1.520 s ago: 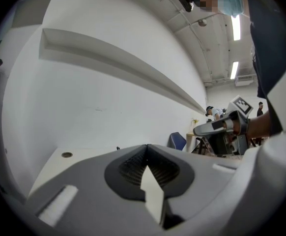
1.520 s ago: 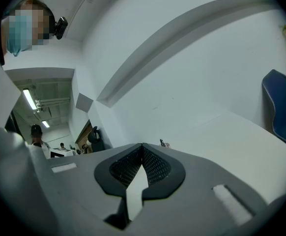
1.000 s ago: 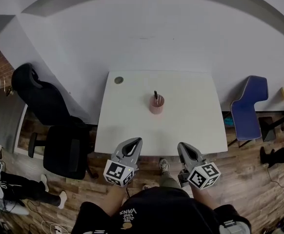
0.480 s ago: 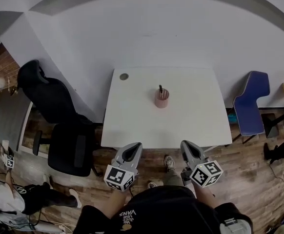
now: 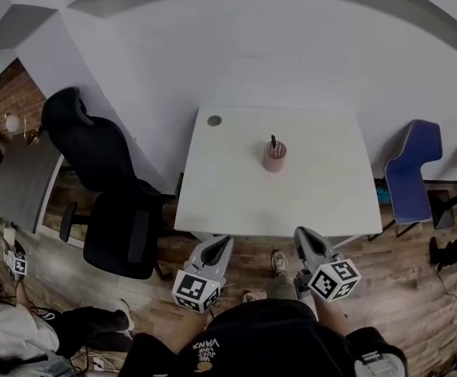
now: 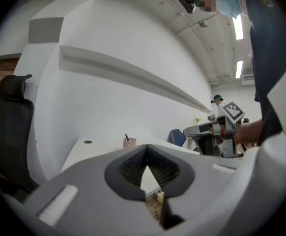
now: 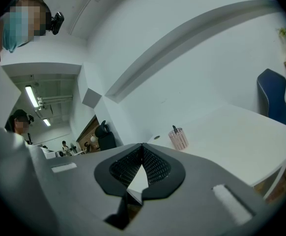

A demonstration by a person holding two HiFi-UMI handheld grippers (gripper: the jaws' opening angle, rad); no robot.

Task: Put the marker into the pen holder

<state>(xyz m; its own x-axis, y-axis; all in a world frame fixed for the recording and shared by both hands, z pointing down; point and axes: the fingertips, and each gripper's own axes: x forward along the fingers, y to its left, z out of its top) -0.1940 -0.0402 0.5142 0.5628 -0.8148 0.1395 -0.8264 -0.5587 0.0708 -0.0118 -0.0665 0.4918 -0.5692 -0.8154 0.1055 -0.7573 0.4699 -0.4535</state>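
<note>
At the far left, two black chairs with padded seats stand on a brown plank floor, just beside the table's left edge.

The left gripper is held just short of the table's near edge and points toward it. Its jaws are pressed together at the tips, with nothing between them. The shell is smooth grey plastic. The inner pads are black and finely ribbed, and they meet in a point that leaves a small triangular gap below.

The table is a plain white rectangle with a matte top and a small round grommet near its far left corner. Near the middle of the top stands the holder, a pink mesh cylinder. The marker is in it, dark and slim, with its upper end sticking out above the rim. The holder is well apart from both grippers.

The right gripper is level with the left one and has the same grey shell. Its jaws are likewise closed tip to tip on nothing. Its pads are black and ribbed.

At the far right, a blue chair with a curved back stands near the table's right edge.
</note>
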